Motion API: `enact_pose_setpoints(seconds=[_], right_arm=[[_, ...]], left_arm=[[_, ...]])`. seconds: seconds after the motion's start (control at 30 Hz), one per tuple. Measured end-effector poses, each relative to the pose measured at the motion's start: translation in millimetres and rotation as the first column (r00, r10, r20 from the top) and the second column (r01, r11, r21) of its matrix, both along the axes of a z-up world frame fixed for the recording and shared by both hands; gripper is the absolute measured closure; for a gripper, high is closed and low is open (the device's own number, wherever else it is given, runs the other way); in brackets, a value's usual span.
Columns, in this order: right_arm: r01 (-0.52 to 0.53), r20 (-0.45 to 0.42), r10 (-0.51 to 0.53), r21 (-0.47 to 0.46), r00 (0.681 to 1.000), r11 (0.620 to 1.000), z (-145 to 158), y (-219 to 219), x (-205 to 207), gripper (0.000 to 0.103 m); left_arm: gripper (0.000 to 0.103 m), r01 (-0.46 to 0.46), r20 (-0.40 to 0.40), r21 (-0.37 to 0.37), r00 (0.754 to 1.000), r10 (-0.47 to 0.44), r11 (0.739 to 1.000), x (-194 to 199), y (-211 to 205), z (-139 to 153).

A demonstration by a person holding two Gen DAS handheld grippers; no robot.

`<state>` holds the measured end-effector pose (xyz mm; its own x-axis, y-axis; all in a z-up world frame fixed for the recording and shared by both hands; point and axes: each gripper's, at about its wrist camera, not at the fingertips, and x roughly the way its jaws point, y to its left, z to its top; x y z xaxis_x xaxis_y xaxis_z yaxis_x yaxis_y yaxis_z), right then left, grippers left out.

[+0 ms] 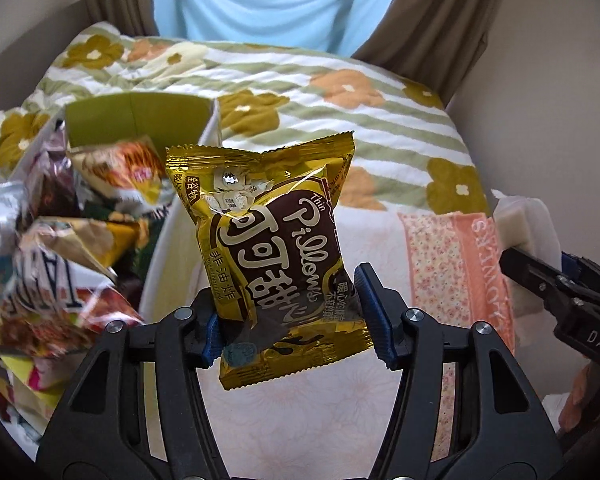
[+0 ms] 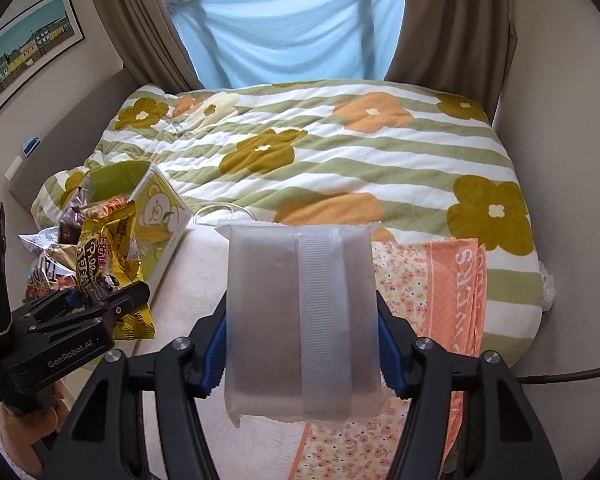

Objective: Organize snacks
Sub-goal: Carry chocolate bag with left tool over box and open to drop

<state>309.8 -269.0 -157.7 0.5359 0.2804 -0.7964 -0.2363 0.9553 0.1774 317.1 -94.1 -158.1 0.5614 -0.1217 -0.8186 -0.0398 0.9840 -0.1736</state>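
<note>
The box [image 2: 156,216] at left of the frame is already holding several snacks. The left gripper [image 1: 296,320] is clamping a gold pack [image 1: 272,256], the right gripper [image 2: 302,356] is clamping a frosted pack [image 2: 300,320] — both are waiting to go in.

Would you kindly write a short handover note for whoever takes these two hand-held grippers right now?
Left hand-held gripper: shut on the gold Pillows snack bag, held in the air beside the green box.
Right hand-held gripper: shut on the frosted snack packet, held above the floral cloth on the bed.
Done: several snacks already lie piled in and around the green box, at left.
Left: both held packs are not yet set down; probably place them with the others.
</note>
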Motion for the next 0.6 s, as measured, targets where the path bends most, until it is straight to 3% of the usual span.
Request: enact_pose_setpoints(seconds=[0.27,0.47,0.6], right_arm=[[-0.025,0.102,0.021,0.039,0.995,0.999,45,80,-7,0.045],[-0.049,0.112,0.038,0.091,0.993,0.995,61,160,6,0.045],[-0.036,0.09,0.026,0.105,0.996,0.994,58,208,16,0.045]], left_arm=[[0.049,0.05,0.114,0.045,0.992,-0.055,0.998,8,82,65],[0.049,0.086,0.095,0.078,0.991,-0.093,0.993,31,168,87],[0.049,0.135,0.059,0.087,0.988,-0.141,0.987,57,216,83]])
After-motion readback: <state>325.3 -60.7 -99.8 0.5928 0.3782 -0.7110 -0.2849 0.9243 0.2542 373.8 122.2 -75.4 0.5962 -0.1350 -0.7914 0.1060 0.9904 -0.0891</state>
